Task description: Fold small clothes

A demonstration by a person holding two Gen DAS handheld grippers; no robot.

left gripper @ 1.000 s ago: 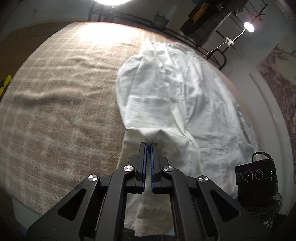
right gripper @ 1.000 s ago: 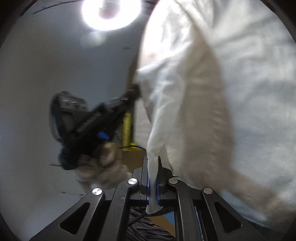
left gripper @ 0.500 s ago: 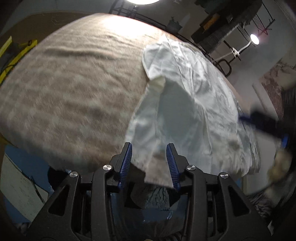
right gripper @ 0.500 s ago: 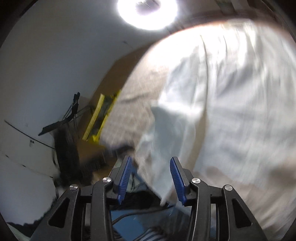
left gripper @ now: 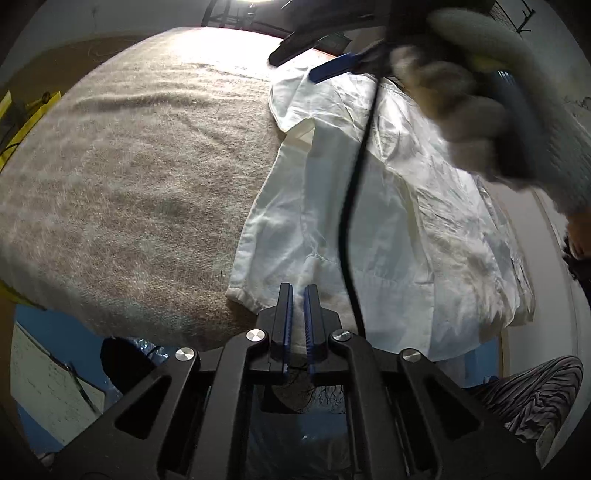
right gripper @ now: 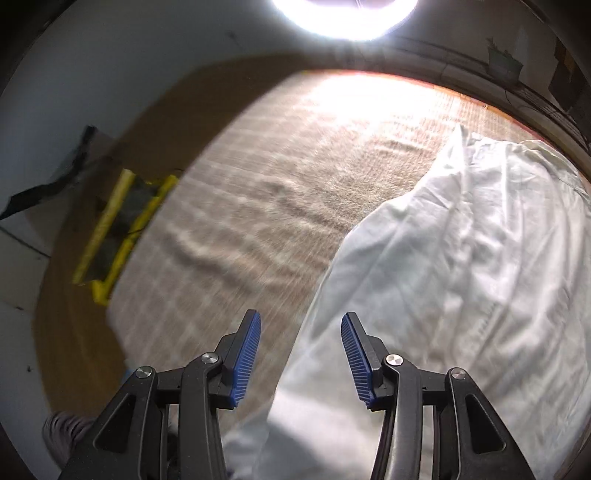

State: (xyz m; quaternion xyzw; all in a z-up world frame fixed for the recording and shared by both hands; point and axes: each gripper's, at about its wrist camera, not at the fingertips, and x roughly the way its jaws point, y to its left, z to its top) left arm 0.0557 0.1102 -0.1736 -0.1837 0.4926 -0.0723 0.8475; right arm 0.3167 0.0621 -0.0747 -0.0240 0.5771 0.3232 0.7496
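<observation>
Both grippers have let go of the white garment (left gripper: 369, 206) since a second ago, when each was pinching a piece of it and the right one held its part lifted off the surface; now the cloth lies spread flat. It rests on the right-hand part of a table covered with a beige woven blanket (left gripper: 147, 166), its near hem reaching the table's front edge and one sleeve folded in along its left side. The left gripper (left gripper: 298, 321) sits low at that front edge, just in front of the hem, with its blue-padded jaws drawn almost together and nothing visible between them: it is closed and empty. In the left wrist view a gloved hand (left gripper: 491, 107) carrying the right gripper passes above the far part of the garment, blurred, with a black cable (left gripper: 351, 221) hanging down from it across the cloth. In the right wrist view the right gripper (right gripper: 301, 354) is above the table with its jaws well apart and holding nothing; the garment's left edge shows through the gap between them but lies below on the blanket, and the pads do not press on it. A bright lamp (right gripper: 347, 14) glares above the far edge of the table, and a yellow-framed object (right gripper: 118, 229) sits on the floor off to the left.
</observation>
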